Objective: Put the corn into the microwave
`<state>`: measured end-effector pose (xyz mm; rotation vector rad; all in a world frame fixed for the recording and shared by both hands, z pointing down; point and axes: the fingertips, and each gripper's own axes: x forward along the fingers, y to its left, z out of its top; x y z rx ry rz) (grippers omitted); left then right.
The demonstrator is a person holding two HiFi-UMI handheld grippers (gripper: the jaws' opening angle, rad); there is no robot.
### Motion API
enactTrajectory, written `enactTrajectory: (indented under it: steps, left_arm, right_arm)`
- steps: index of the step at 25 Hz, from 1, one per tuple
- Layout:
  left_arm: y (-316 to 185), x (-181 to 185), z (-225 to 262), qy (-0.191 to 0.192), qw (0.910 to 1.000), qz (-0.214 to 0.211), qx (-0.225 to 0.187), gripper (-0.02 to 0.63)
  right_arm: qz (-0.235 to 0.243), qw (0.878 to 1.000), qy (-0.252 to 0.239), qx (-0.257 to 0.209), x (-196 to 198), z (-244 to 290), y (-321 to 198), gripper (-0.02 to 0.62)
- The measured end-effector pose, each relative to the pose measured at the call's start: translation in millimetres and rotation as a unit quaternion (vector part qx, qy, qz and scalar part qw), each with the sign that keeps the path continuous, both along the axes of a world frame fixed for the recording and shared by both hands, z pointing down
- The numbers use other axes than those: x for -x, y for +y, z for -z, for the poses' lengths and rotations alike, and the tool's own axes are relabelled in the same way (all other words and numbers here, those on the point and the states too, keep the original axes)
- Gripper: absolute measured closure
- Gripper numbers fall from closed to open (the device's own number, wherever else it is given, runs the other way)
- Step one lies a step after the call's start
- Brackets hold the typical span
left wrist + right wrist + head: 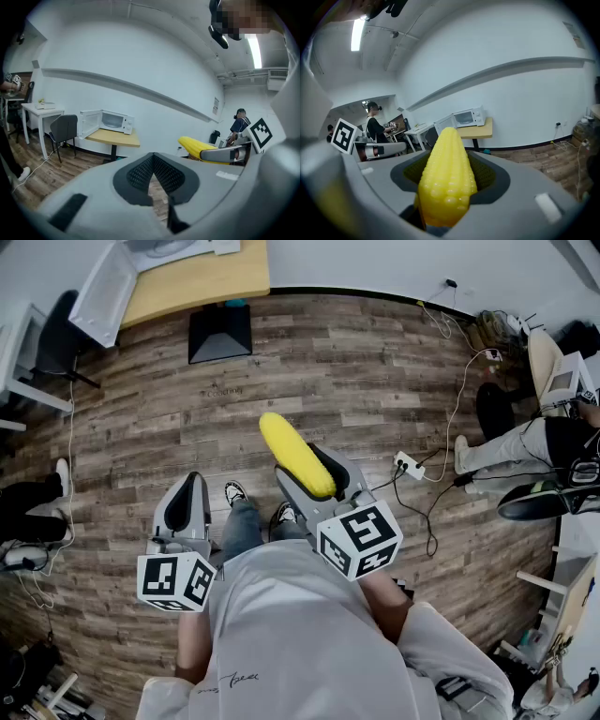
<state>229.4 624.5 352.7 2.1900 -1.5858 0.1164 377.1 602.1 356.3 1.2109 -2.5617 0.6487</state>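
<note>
The yellow corn lies lengthwise between the jaws of my right gripper, which is shut on it; its tip sticks out ahead. In the right gripper view the corn fills the gap of the right gripper. My left gripper is held beside it, shut with nothing in it, its pads meeting in the left gripper view. The white microwave stands far ahead on a wooden table with its door swung open, also seen as the microwave and the microwave.
I stand on a wood-plank floor. A black table base sits under the wooden table, a dark chair and a white desk to its left. Cables and a power strip lie right of me, near a seated person.
</note>
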Motion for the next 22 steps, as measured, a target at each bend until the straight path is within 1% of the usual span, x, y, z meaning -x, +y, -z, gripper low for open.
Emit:
enactTrajectory:
  steps: [3,7,14,22]
  left_arm:
    - [-8.4,8.0,10.9,-0.006,0.9999,-0.001,-0.009,0.615]
    - [-22.5,26.0,12.5,-0.001,1.0,0.006,-0.007,0.615]
    - [-54.2,78.9,15.7,-0.002,0.9999,0.007,-0.012,0.615]
    - [-86.1,144.0,23.7,0.003,0.9996,-0.006,-0.029,0.615]
  right_arm:
    - [0.004,1.0,0.003,0.0,8.3,2.8,-3.8,0.331]
    - [0.005,1.0,-0.007,0.008,24.5,4.5,-19.3,0.331]
    - [0.001,0.999,-0.031,0.012,72.9,12.1,-54.6,0.331]
    - [-0.004,1.0,-0.025,0.009,137.6,18.3,-81.7,0.331]
